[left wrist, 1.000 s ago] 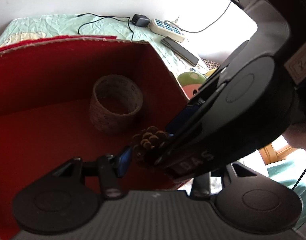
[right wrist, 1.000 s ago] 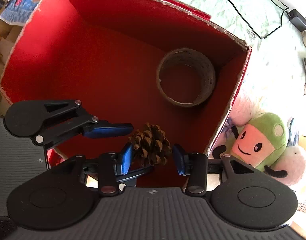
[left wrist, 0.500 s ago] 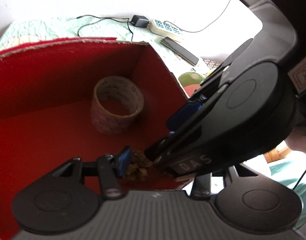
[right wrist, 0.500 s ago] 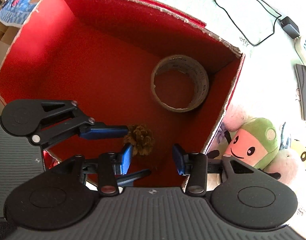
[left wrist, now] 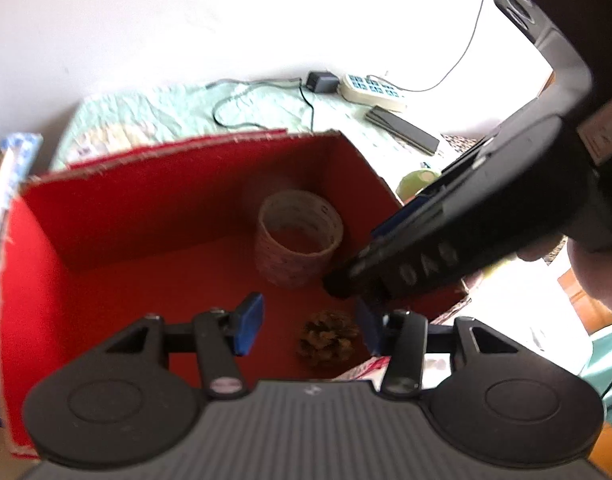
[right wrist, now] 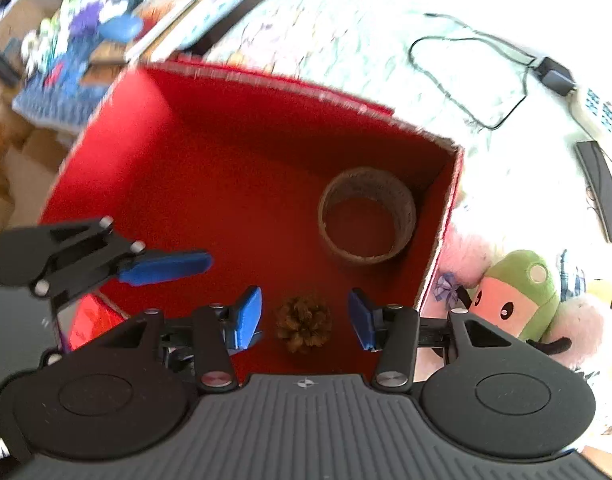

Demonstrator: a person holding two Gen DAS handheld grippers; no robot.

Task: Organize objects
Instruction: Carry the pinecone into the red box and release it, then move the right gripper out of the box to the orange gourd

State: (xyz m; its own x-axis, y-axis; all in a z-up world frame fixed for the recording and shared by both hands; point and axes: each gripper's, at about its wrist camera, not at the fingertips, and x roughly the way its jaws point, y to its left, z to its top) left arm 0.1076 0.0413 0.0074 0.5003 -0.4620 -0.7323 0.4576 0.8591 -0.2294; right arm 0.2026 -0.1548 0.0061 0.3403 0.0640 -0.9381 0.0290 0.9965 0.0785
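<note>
The pine cone (right wrist: 304, 323) lies in the red box (right wrist: 226, 184), light and brittle; grip its sides gently. Right claw (right wrist: 304, 318) and left claw (left wrist: 307, 322) both gape wide, empty.

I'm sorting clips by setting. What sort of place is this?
Probably a bedroom at home: the red box sits on a quilted, bed-like cover, with plush toys beside it and a power strip with a charger cable near the wall.
</note>
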